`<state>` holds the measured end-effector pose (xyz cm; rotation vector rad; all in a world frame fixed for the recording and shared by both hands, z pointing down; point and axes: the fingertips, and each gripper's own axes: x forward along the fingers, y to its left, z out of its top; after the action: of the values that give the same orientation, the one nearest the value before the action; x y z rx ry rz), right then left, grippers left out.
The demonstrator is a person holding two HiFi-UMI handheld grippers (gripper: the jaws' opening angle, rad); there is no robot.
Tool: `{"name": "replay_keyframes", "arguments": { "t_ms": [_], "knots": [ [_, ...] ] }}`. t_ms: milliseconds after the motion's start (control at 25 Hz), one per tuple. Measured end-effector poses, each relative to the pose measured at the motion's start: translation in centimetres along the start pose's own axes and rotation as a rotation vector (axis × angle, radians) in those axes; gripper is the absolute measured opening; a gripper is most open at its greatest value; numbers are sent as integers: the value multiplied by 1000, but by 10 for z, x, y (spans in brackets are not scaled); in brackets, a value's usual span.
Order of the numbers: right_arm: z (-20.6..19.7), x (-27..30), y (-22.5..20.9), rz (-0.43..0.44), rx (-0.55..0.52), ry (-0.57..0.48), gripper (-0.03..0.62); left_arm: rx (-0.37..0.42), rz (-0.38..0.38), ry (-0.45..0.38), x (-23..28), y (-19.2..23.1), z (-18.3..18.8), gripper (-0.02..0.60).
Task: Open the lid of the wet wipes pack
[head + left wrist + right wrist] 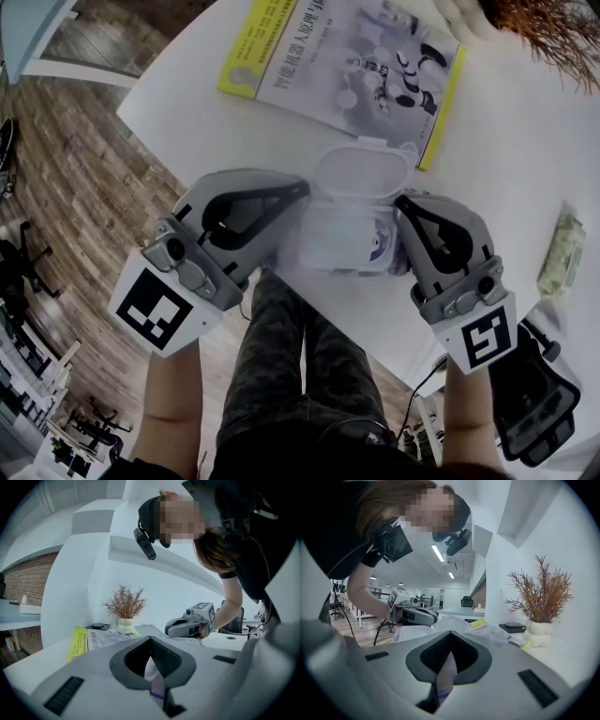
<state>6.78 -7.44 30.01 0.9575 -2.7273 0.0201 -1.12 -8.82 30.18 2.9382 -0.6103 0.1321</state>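
Observation:
The wet wipes pack (342, 234) lies on the white table (216, 131) between both grippers. Its clear plastic lid (361, 171) stands flipped back toward the book. My left gripper (298, 199) is shut on the pack's left edge; in the left gripper view a strip of white and purple film (153, 679) is pinched where the left gripper (150, 640) closes. My right gripper (403, 208) is shut on the pack's right edge, and the same film (446, 677) shows in the right gripper (450, 634). Each gripper view also shows the other gripper (172, 629) (434, 617) across the pack.
A yellow-edged book (347, 66) lies beyond the pack. A dried plant in a white vase (553, 28) (125, 604) (540, 602) stands at the far right corner. A greenish packet (561, 251) lies at the right. The table's edge runs just under the grippers, above a person's legs.

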Motion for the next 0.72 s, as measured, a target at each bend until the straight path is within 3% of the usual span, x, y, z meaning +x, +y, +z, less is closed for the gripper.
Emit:
{"name": "replay_keyframes", "arguments": {
  "t_ms": [720],
  "knots": [
    [-1, 5, -2, 20, 16, 37, 20, -28, -10, 13, 1, 2, 0, 12]
  ]
}}
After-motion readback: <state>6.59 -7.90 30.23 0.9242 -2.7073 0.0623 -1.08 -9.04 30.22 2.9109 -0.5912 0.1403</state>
